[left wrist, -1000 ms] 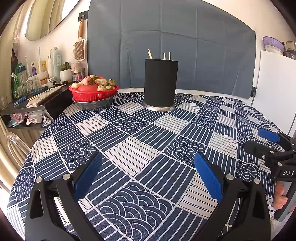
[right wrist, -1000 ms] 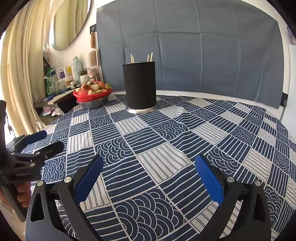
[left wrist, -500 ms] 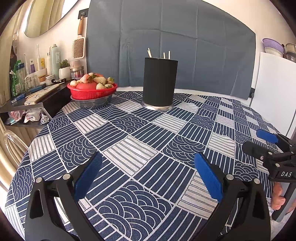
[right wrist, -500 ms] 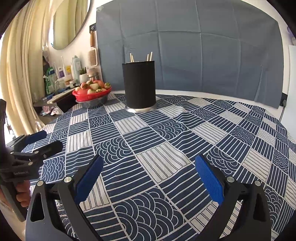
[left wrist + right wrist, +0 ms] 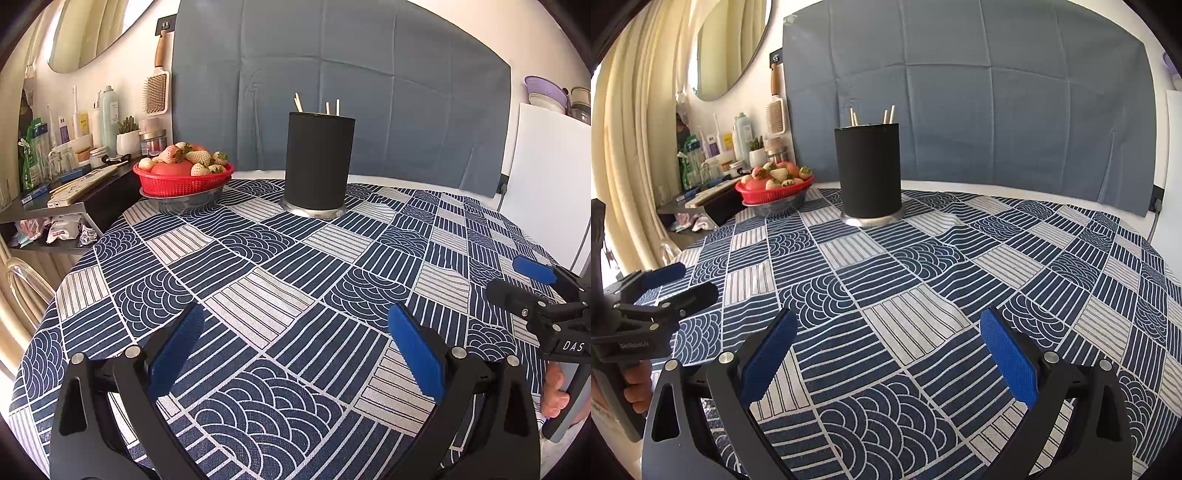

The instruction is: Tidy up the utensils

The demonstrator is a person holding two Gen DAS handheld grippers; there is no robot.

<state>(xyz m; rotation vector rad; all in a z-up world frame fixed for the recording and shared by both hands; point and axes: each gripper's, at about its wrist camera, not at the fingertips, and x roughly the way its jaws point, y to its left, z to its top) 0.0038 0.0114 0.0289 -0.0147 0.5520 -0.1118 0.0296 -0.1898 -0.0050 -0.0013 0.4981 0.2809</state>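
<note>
**Both tools held wide apart and empty above the desk, facing the utensil holder.**

The left tool [image 5: 293, 350] and right tool [image 5: 888, 349] grip nothing. The chopsticks [image 5: 327, 105] already stand in the black holder [image 5: 319, 162] at the far side of the patterned desk [image 5: 258, 295]. Likely risk: a careless reach tips the tall holder or nudges the fruit basket [image 5: 183, 179] just beside it. No loose utensils lie in between.

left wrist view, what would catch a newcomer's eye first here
The black holder stands upright at the far middle of the patterned tablecloth, with thin pale sticks poking from its top. Left of it sits a red fruit basket. Up close, the left tool hangs open and empty.
</note>
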